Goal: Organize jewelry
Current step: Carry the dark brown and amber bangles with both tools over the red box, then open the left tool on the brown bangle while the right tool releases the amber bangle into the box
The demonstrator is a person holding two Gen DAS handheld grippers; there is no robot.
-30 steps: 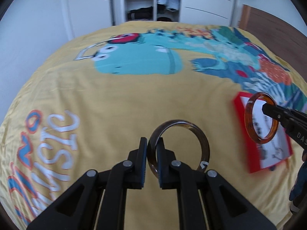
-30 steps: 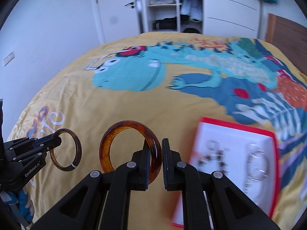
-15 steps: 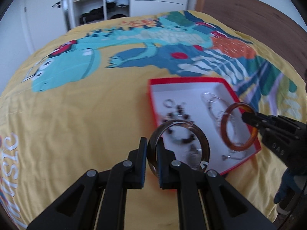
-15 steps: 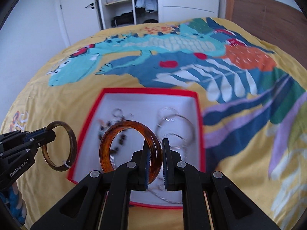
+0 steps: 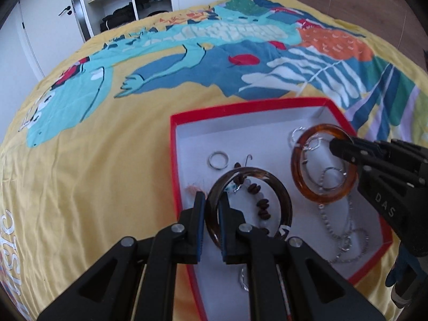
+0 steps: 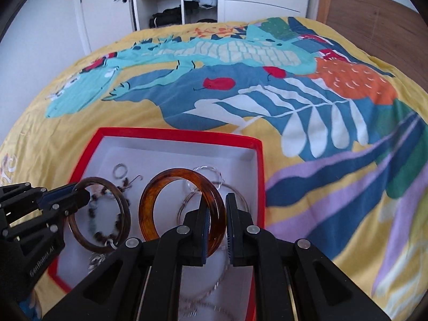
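A red box (image 5: 173, 144) (image 6: 260, 176) with a white inside lies on the bed. It holds a small silver ring (image 5: 218, 160), a dark bead bracelet (image 5: 260, 206) and silver chains (image 5: 345, 236). My left gripper (image 5: 211, 204) (image 6: 80, 200) is shut on a dark brown bangle (image 5: 283, 200) (image 6: 123, 208), held upright over the box's left part. My right gripper (image 6: 216, 208) (image 5: 337, 147) is shut on an amber bangle (image 6: 152, 192) (image 5: 297, 171), held over the box's right part above thin silver hoops (image 6: 206, 172).
The bed carries a yellow cover (image 5: 93, 160) with a printed blue dinosaur. A wooden headboard (image 6: 374, 18) stands at the right. Behind the bed are a white door (image 6: 104, 8) and an open wardrobe with clothes (image 6: 171, 2).
Both grippers have swung right across the bed and sunk towards the red box, each still holding its bangle. The box now fills the lower part of both views.
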